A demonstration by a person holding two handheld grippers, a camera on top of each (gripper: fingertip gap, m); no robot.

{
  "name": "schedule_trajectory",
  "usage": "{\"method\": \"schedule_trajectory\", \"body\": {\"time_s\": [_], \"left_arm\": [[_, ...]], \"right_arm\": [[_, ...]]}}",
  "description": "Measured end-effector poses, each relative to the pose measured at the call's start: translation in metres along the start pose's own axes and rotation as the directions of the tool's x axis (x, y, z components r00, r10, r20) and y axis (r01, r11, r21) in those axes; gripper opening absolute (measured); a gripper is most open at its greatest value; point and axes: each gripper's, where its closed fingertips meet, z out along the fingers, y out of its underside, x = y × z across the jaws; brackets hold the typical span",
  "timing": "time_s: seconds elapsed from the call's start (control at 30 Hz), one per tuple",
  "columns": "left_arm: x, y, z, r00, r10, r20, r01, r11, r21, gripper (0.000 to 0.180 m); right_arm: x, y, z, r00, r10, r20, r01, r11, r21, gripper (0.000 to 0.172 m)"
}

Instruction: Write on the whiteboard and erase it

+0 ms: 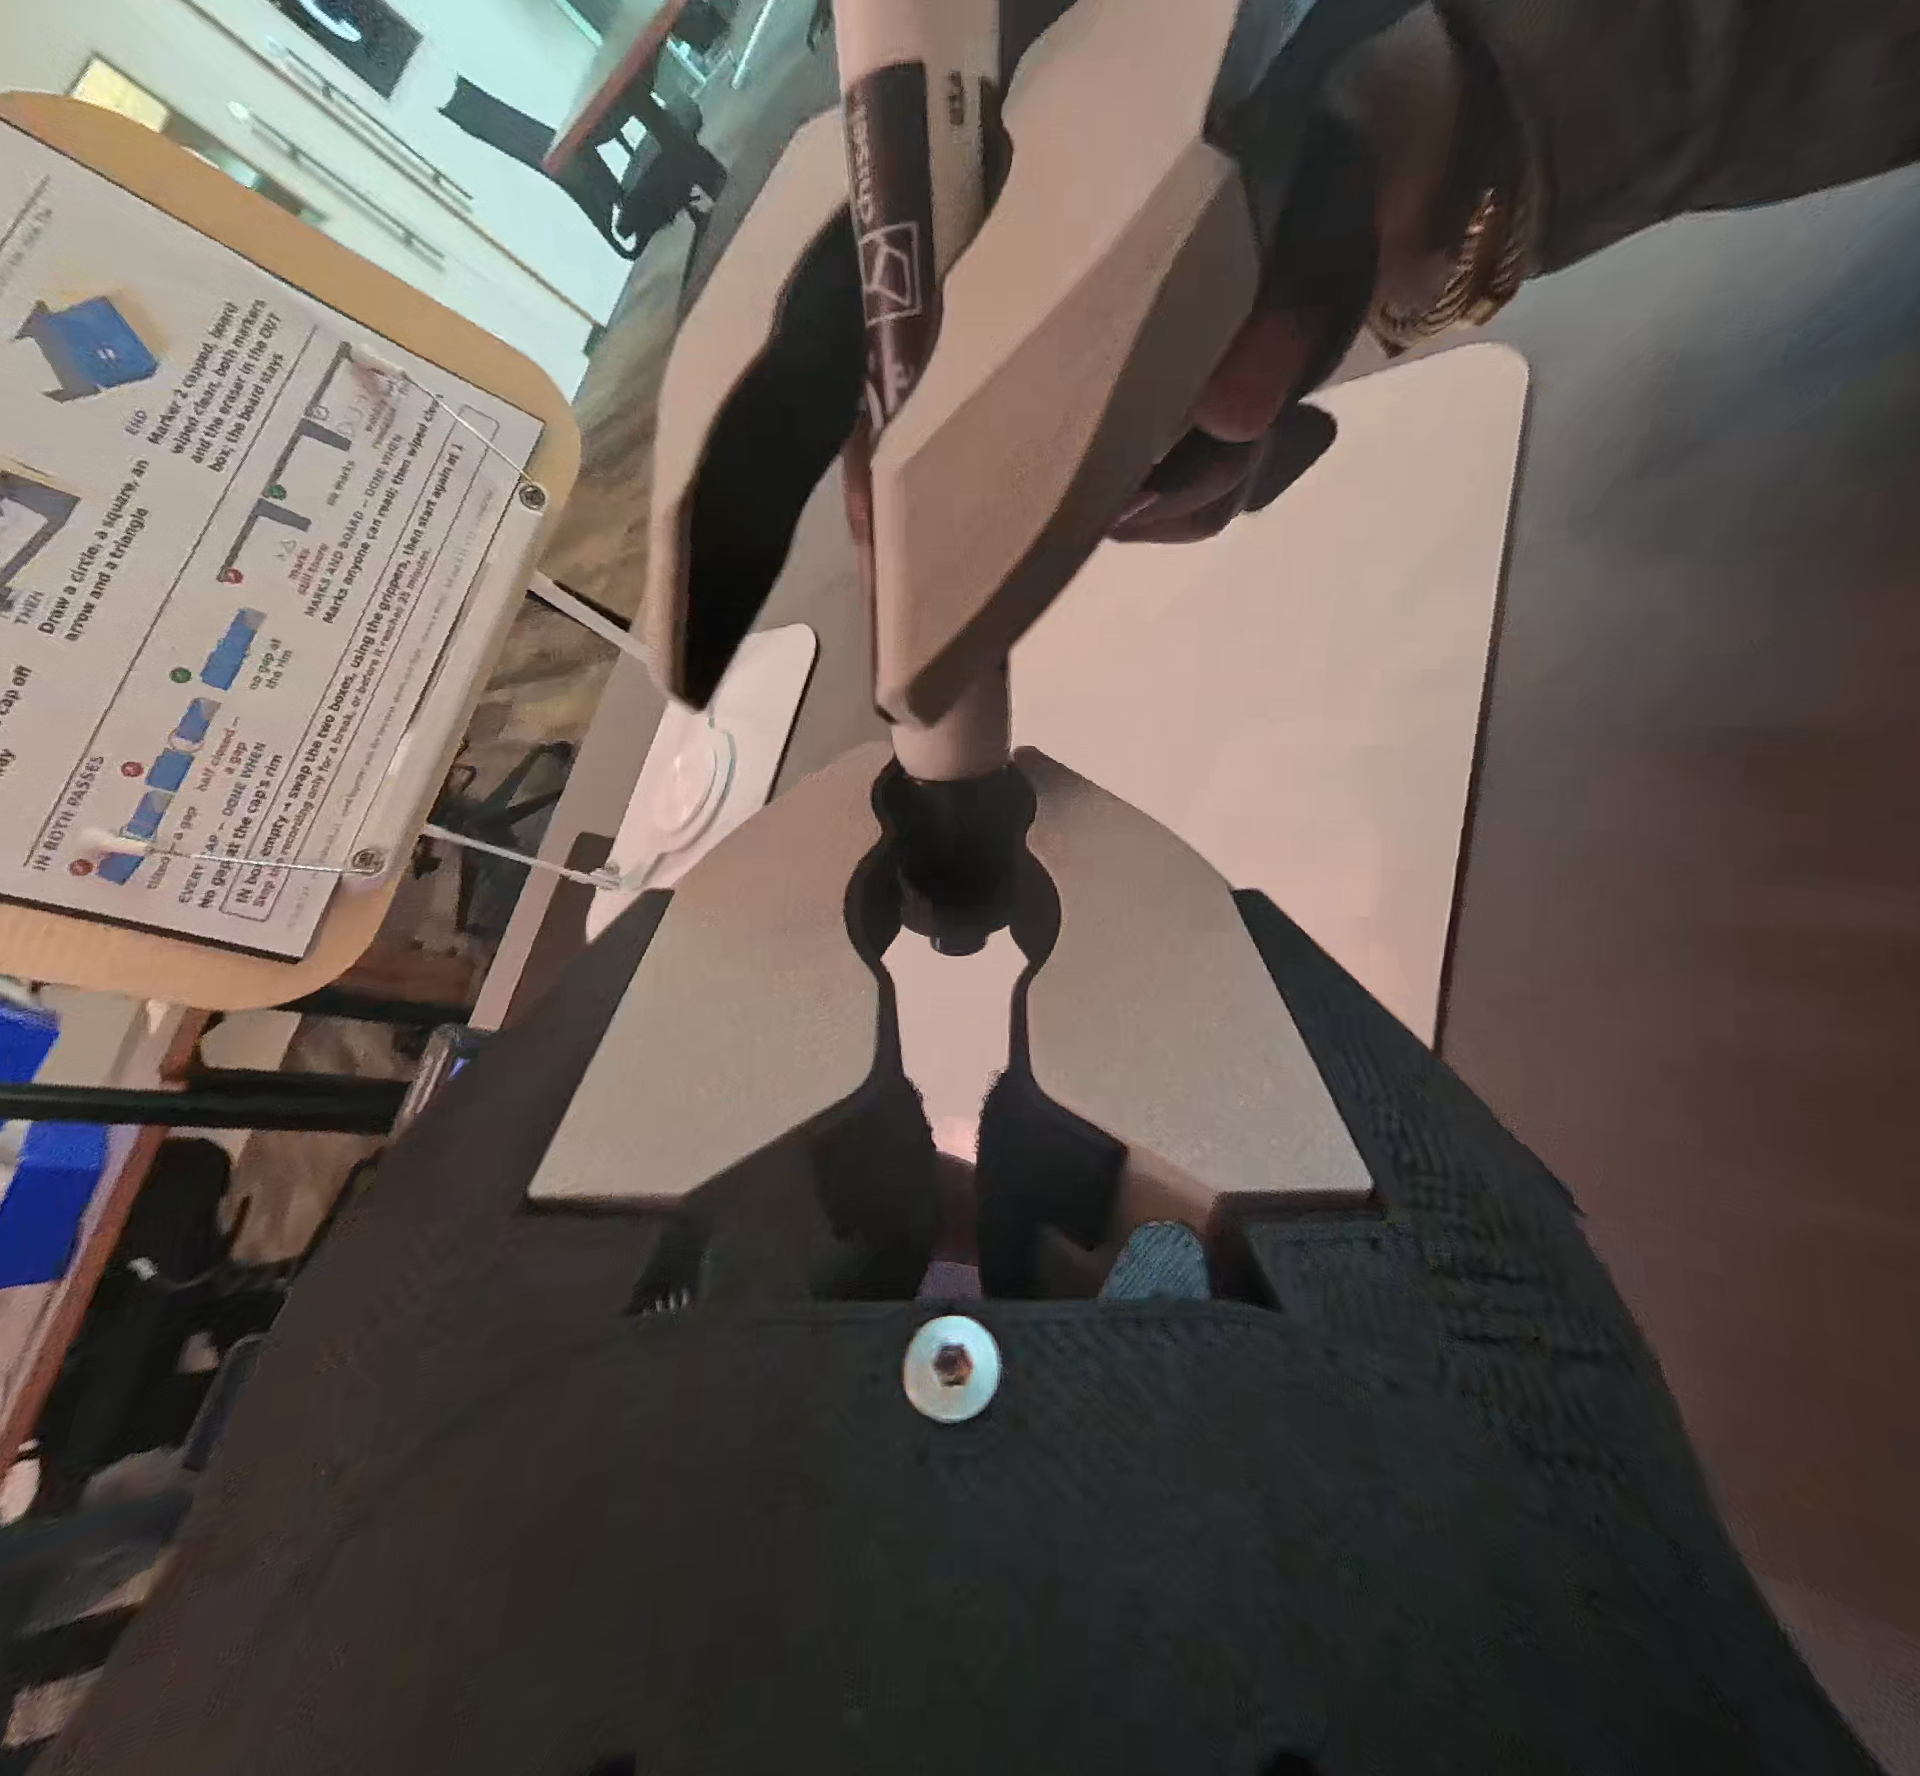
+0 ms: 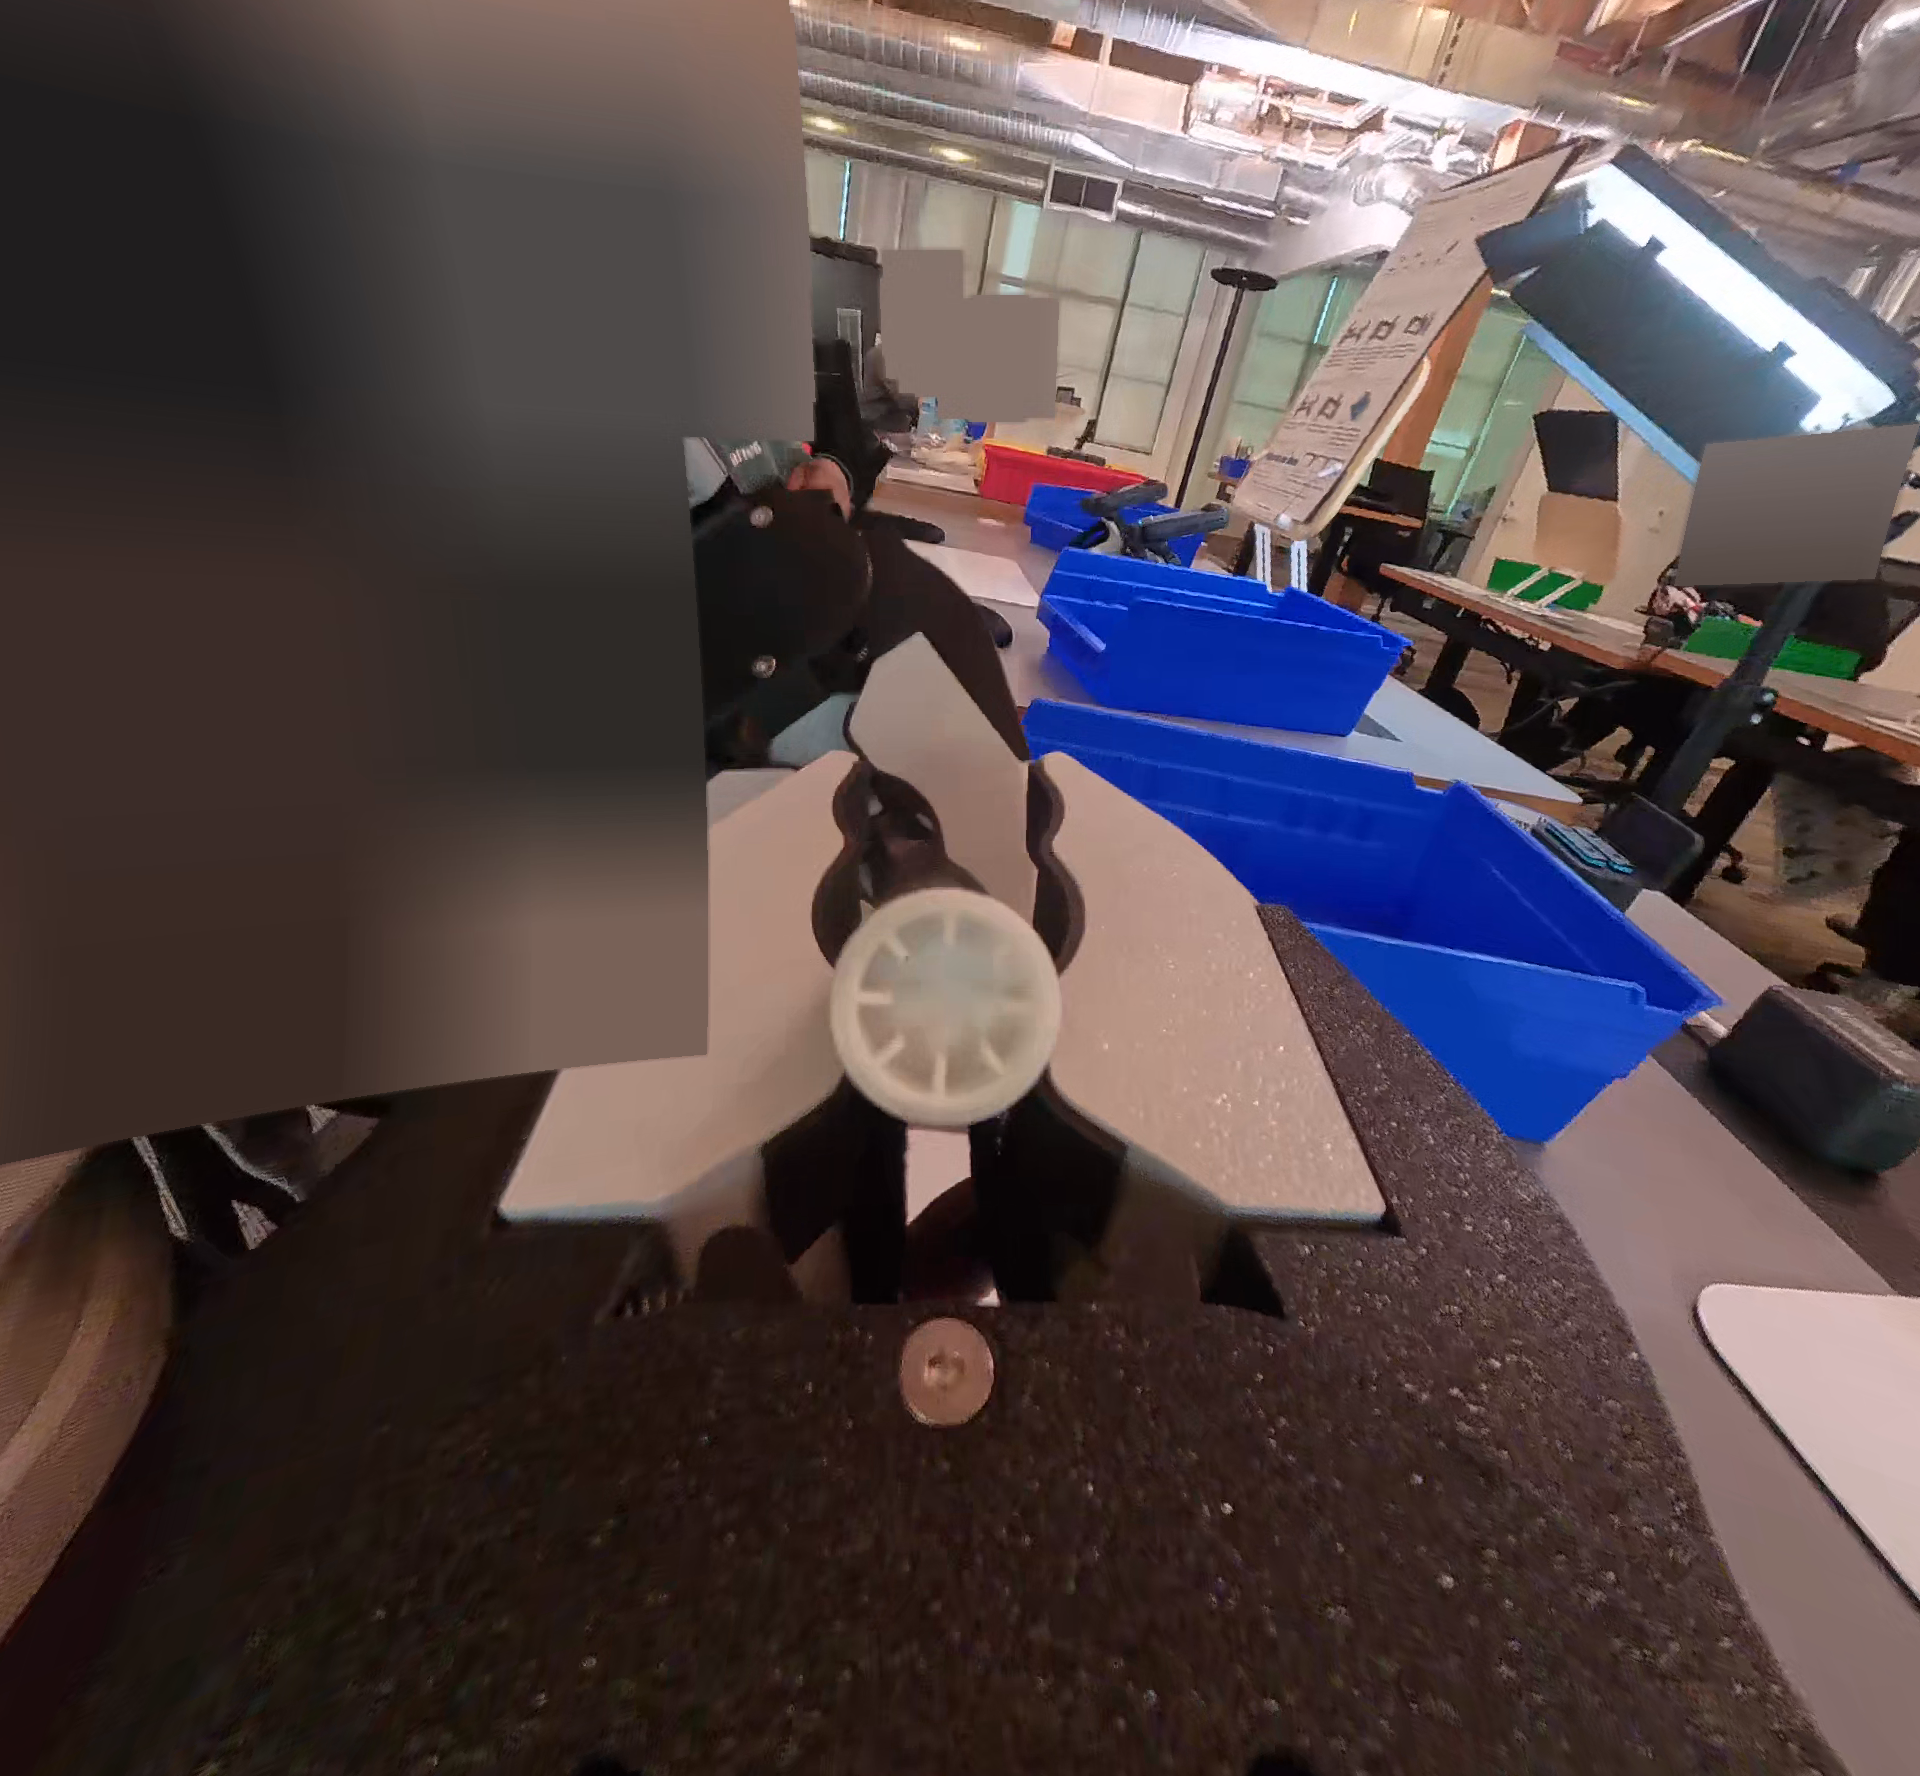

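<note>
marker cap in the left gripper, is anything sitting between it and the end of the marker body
Nothing visible does. In the left wrist view the black cap, pinched in the left gripper, already meets the lower end of the white marker held by the right gripper. Only the whiteboard lies behind them.

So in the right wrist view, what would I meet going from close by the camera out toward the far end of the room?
Marker held in the right gripper → near blue bin → second blue bin → third blue bin → red bin → windows.
</note>
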Motion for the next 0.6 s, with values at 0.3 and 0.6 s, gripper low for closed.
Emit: {"method": "schedule_trajectory", "body": {"time_s": [0.3,0.6], "left_arm": [[0.015,0.008,0.011,0.918,-0.337,-0.211,0.366,0.923,0.121,0.051],[-0.025,0.155,0.027,0.75,-0.624,0.222,0.662,0.705,-0.254,0.083]], "right_arm": [[0.009,0.004,-0.027,0.992,0.022,-0.125,-0.016,0.999,0.045,0.026],[0.03,0.02,-0.058,0.952,0.201,-0.229,-0.162,0.97,0.179,0.026]]}}
